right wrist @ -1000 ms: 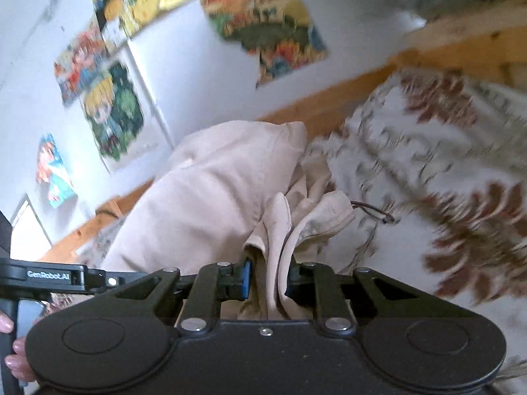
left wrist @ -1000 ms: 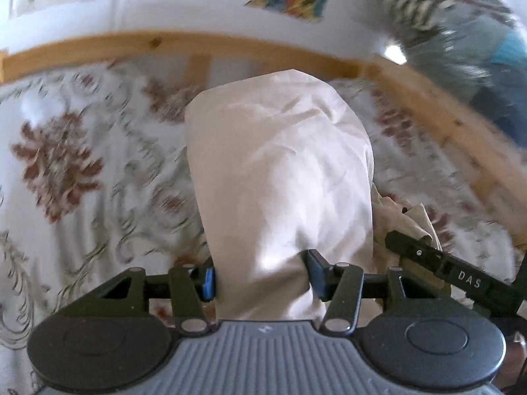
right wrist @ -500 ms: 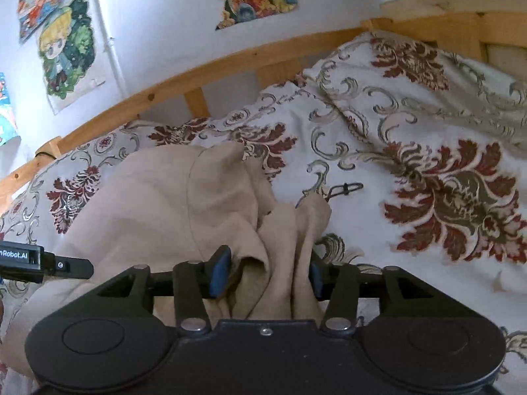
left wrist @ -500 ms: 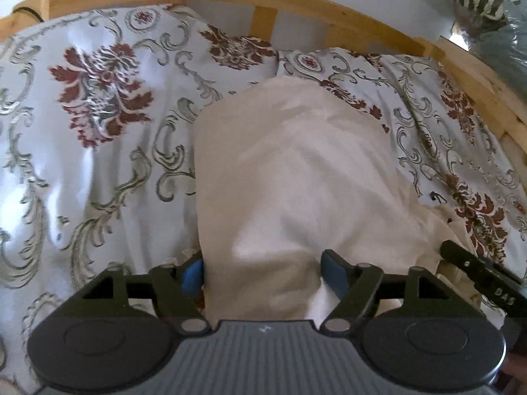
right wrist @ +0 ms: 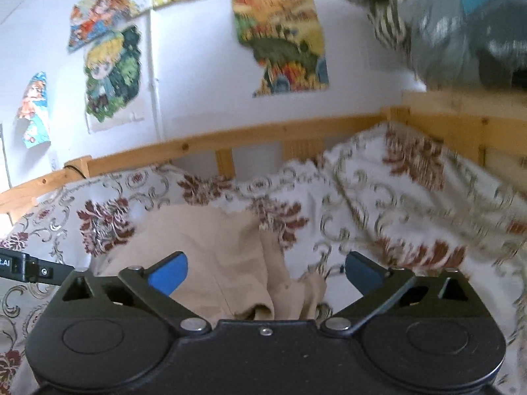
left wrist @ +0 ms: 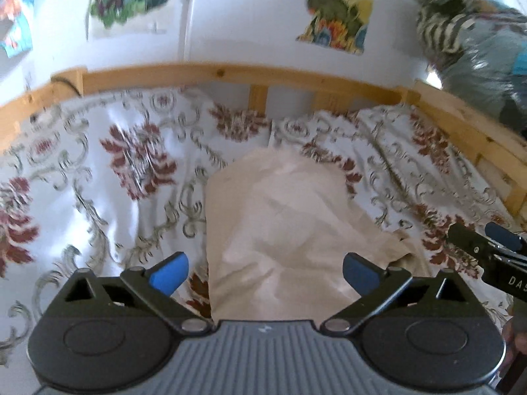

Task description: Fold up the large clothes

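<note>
A beige garment (left wrist: 280, 230) lies folded on the flowered bedspread (left wrist: 98, 181). My left gripper (left wrist: 263, 273) is open wide, its blue pads either side of the garment's near end, holding nothing. In the right wrist view the garment (right wrist: 214, 247) lies flat with its bunched edge (right wrist: 296, 293) near the middle. My right gripper (right wrist: 265, 271) is open wide over that edge and empty. The right gripper's tip (left wrist: 487, 247) shows at the right of the left wrist view.
A wooden bed rail (left wrist: 247, 75) runs along the back and the right side (left wrist: 477, 138). The white wall behind carries cartoon posters (right wrist: 112, 75). A pile of grey and striped clothes (right wrist: 444, 26) sits at the upper right.
Both grippers have opened wide and let go of the garment, which now lies flat on the bed. Both cameras have tilted up toward the wall.
</note>
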### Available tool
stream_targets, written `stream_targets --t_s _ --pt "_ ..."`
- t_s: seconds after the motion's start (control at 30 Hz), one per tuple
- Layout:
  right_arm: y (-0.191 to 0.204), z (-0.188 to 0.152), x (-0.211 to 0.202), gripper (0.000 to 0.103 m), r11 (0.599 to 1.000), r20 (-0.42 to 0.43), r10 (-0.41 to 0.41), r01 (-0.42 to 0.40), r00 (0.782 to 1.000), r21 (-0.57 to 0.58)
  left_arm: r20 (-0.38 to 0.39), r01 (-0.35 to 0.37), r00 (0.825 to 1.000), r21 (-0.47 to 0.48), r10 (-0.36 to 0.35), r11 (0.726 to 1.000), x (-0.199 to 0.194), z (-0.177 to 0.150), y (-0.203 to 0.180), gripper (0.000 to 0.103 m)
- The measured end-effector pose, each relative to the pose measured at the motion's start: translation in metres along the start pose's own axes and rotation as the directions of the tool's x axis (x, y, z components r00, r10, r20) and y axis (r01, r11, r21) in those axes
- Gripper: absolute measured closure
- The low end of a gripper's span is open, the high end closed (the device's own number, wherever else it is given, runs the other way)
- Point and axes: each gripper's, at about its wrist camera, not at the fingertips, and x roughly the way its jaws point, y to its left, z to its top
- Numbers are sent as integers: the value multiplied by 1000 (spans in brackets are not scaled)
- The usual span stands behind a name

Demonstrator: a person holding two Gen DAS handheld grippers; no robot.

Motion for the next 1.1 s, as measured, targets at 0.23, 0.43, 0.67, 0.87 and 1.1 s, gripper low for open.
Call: stream_targets --t_s 0.23,0.43,0.67,0.87,1.1 --pt "12 6 -67 1 999 104 -1 5 995 -35 134 -25 991 -8 26 1000 -69 -16 10 1" --pt "28 -3 -124 1 997 162 3 9 987 -72 162 -51 986 4 50 999 -107 -44 19 1" --pt "39 -17 -167 1 999 105 -6 11 994 -42 147 -69 987 21 65 997 -121 -76 23 1" --pt "49 -30 -173 1 998 67 -5 10 998 -65 132 -69 989 7 68 998 -122 -85 27 1" --pt "47 -34 -167 1 998 39 -14 17 999 -58 146 -68 987 -4 68 998 -125 -84 29 1"
